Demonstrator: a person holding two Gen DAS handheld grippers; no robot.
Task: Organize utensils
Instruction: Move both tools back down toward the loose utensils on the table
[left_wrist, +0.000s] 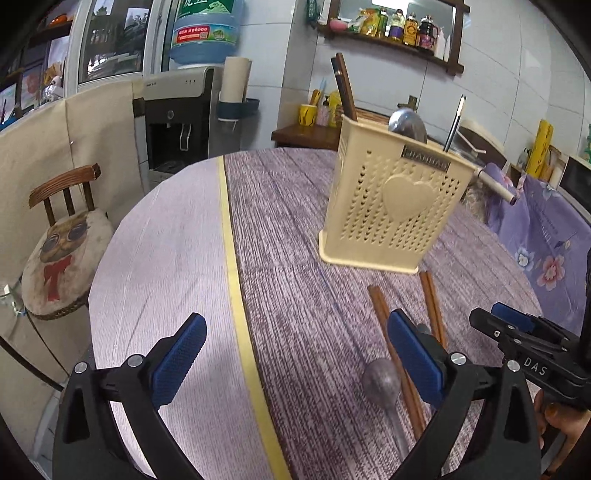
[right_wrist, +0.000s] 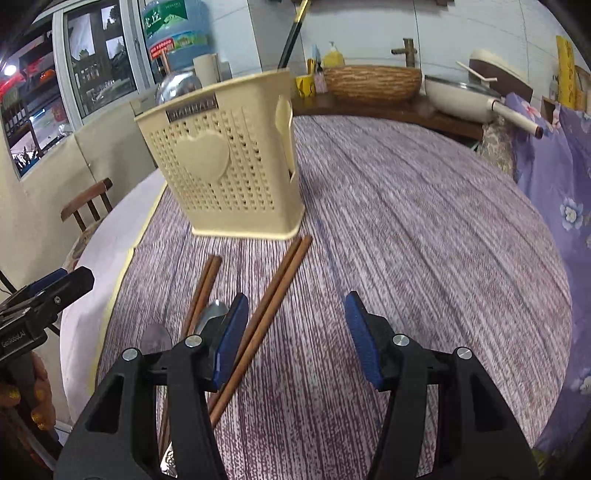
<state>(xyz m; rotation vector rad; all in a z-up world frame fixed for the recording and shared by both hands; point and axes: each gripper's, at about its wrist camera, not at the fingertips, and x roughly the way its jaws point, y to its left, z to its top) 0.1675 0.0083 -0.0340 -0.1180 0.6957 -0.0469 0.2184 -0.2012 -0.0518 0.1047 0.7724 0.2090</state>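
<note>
Desk: round desk (left_wrist: 295, 229), purple-grey woven cloth, a yellow stripe (left_wrist: 232, 258) across it.
Room: water dispenser (left_wrist: 177, 122), wooden chair (left_wrist: 62, 206), bottle shelf (left_wrist: 399, 40).
Writing: "DAS" on my right claw (right_wrist: 295, 332); the holder's plate is unreadable.
My claws: left claw (left_wrist: 295, 354) wide apart, right half apart, both empty.
Utensils: cream holder (right_wrist: 229, 166) upright; chopsticks (right_wrist: 258, 325) and spoons (left_wrist: 380, 380) lying on the desk before it.

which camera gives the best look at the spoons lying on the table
The right wrist view: both spoons lie left of the right gripper, though its finger hides their handles. The left wrist view shows only one spoon clearly, beside the left gripper's finger.
</note>
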